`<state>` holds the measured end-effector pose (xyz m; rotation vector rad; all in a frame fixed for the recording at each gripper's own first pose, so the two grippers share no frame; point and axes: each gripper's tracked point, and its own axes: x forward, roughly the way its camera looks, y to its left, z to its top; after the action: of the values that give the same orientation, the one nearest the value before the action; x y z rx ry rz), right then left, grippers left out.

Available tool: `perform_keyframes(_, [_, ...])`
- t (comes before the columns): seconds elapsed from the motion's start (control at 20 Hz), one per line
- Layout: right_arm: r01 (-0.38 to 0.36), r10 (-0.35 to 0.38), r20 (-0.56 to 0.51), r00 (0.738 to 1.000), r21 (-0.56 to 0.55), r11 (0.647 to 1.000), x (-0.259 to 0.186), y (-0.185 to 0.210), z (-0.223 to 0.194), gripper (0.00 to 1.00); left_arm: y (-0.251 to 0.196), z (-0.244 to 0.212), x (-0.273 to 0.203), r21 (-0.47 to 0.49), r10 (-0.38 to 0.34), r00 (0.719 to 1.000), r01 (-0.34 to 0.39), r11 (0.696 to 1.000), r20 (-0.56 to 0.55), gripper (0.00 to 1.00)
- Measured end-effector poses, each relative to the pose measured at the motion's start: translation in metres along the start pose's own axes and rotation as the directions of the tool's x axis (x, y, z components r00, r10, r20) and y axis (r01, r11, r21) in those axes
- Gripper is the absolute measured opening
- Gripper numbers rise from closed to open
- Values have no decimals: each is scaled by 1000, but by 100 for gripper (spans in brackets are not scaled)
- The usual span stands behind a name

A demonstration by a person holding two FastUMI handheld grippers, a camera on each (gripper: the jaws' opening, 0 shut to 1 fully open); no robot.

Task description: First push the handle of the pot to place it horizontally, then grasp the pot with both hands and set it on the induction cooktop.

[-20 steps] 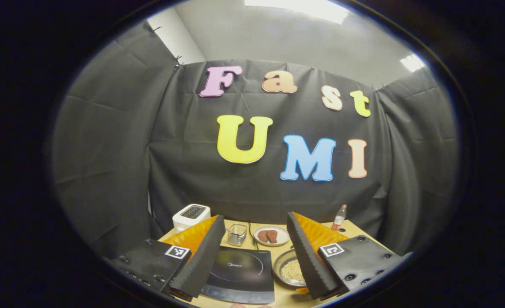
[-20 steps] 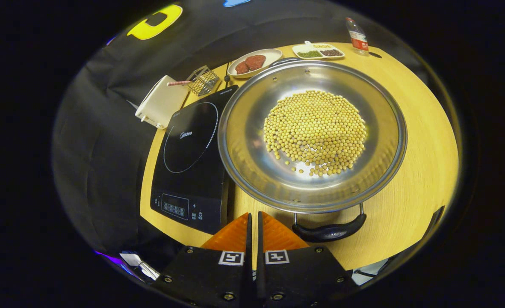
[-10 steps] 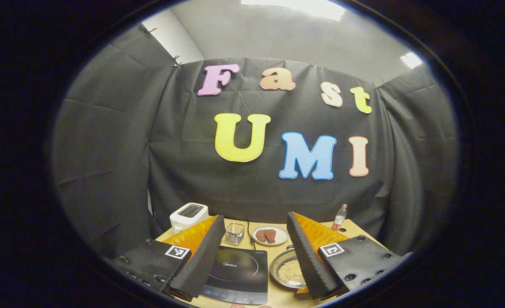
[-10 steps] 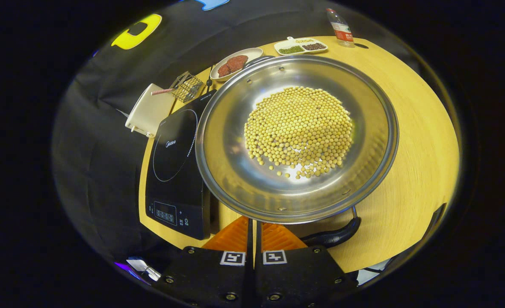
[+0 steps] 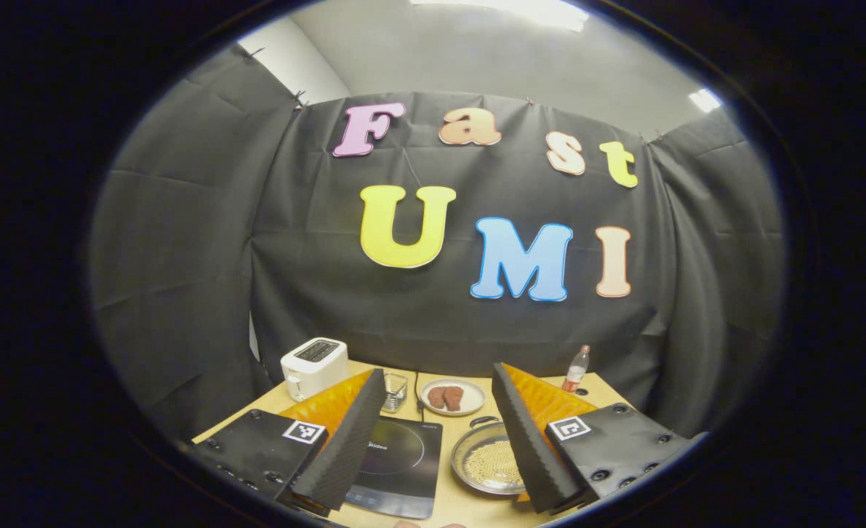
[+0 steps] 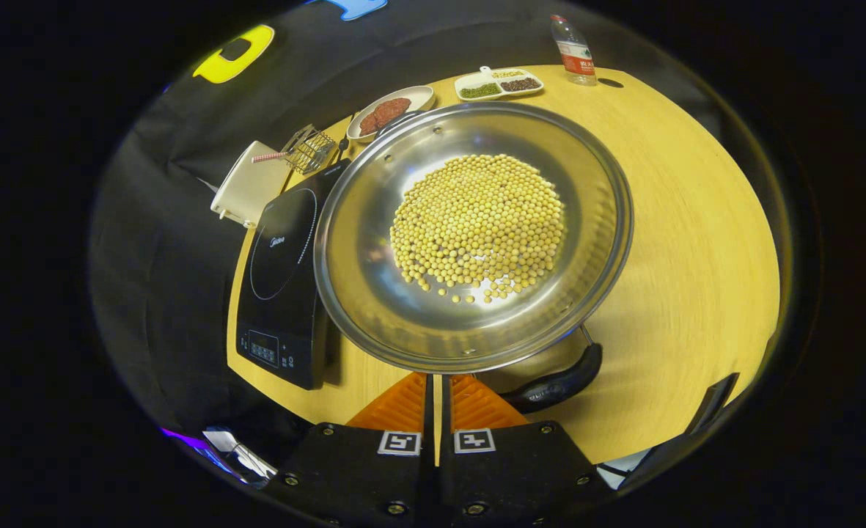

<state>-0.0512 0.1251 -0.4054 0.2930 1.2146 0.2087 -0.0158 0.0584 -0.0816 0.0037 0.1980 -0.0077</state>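
A: Right gripper view: the pot (image 6: 374,293) sits on the table (image 6: 689,242) just right of the cooktop (image 6: 279,286), its black handle (image 6: 557,383) on the near side, slanting.
B: Right gripper (image 6: 436,385)?
A: Fingers pressed together, holding nothing, tips at the pot's near rim.
B: Left gripper (image 5: 436,425)?
A: Spread wide, held above the table edge; black cloth walls behind.

White toaster (image 5: 314,362) at the table's (image 6: 682,220) far left; wire basket (image 6: 309,149) just beside it. Plate of brown patties (image 6: 389,111) at the far middle. Divided dish of grains (image 6: 498,83) farther right, with a plastic bottle (image 6: 569,52) upright at the far-right edge.
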Motion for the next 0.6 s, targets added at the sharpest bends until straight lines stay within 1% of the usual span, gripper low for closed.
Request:
perform_keyframes(0.35, [21, -21, 5, 1000, 35, 999, -16, -40, 11, 3, -20, 0, 15, 5, 6, 1000, -6, 1000, -3, 92])
perform_keyframes(0.6, [65, -66, 17, 998, 34, 997, -25, -70, 26, 3, -38, -8, 30, 16, -1, 1000, 1, 1000, -16, 92])
